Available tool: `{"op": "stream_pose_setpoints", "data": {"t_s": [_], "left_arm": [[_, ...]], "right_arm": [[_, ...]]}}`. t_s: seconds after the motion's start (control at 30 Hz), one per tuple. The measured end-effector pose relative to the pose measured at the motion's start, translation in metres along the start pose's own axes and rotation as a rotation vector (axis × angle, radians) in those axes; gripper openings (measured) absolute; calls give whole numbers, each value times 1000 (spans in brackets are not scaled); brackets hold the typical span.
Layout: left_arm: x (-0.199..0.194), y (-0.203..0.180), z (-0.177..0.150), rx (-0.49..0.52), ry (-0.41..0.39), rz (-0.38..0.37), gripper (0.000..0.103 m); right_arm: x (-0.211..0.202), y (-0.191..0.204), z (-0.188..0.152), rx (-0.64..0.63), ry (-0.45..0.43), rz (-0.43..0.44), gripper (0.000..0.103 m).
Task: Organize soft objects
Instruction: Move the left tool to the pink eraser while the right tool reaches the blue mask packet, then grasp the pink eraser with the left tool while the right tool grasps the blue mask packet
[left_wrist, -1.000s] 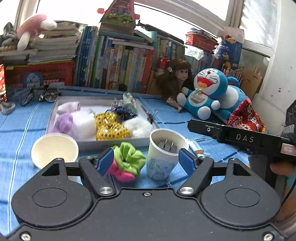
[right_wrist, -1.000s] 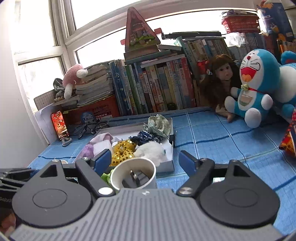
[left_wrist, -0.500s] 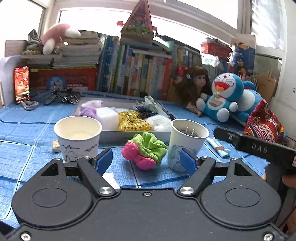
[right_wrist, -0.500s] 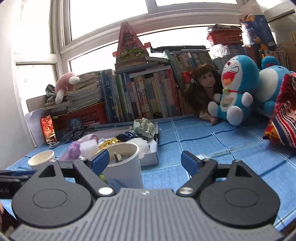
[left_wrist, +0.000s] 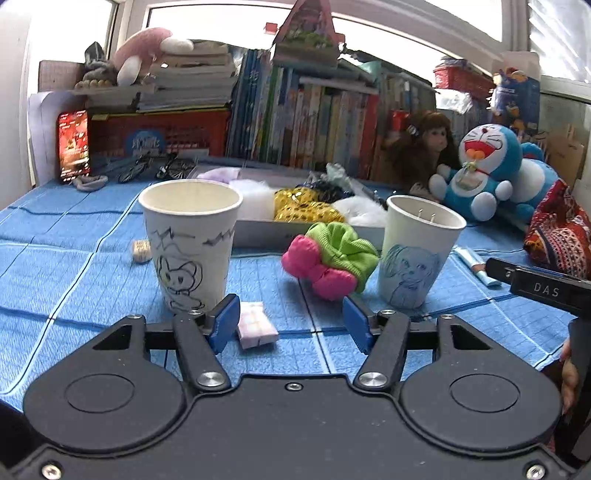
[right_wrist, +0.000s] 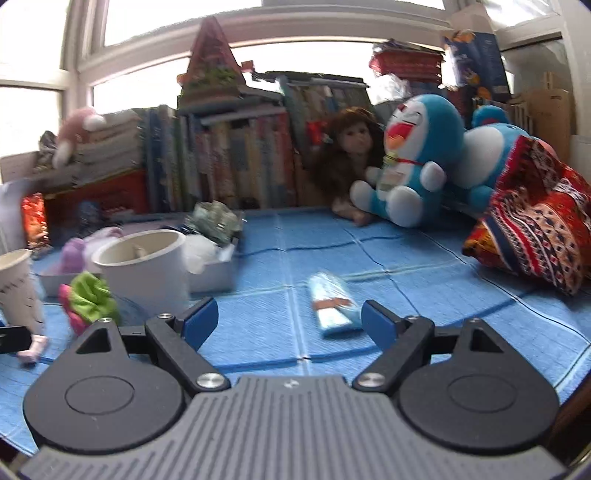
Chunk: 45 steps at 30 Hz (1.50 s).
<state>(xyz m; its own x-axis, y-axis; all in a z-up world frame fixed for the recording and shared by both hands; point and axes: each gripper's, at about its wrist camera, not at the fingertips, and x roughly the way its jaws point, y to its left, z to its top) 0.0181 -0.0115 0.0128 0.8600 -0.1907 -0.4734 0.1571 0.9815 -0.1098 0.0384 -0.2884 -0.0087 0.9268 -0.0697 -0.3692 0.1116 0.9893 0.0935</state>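
A pink and green scrunchie (left_wrist: 332, 258) lies on the blue cloth between two drawn-on paper cups (left_wrist: 190, 243) (left_wrist: 417, 254). My left gripper (left_wrist: 291, 322) is low over the cloth in front of them, its jaws closing. A small pale pink block (left_wrist: 256, 325) lies between them beside the left pad, and the pads do not press it. My right gripper (right_wrist: 290, 323) stands open, low over the cloth. A light blue packet (right_wrist: 332, 306) lies between its fingertips, nearer the right one. The scrunchie (right_wrist: 88, 299) and a cup (right_wrist: 144, 269) sit to its left.
A grey tray (left_wrist: 258, 230) behind the cups holds several fluffy and sequinned soft pieces. Plush toys (right_wrist: 413, 162), a doll (right_wrist: 351, 147) and a patterned cushion (right_wrist: 535, 236) sit at the back right. Books line the window side. A small die (left_wrist: 141, 251) lies left of the cups.
Both grippers have sunk toward the cloth and point more level. The left jaws have narrowed, with the small pink block now between them. The right view has swung from the cup to the blue packet.
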Motion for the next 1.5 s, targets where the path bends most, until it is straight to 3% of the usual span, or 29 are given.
{"op": "stream_pose_setpoints", "data": {"t_s": [0.17, 0.5, 1.5], "left_arm": [[11, 2, -4, -7, 21, 29, 53], [25, 4, -4, -28, 39, 59, 52], [45, 2, -4, -20, 68, 109, 50]], "right_arm": [[19, -7, 2, -21, 34, -57, 91], [52, -16, 17, -13, 117, -104, 91], [85, -13, 18, -42, 186, -93, 91]]}}
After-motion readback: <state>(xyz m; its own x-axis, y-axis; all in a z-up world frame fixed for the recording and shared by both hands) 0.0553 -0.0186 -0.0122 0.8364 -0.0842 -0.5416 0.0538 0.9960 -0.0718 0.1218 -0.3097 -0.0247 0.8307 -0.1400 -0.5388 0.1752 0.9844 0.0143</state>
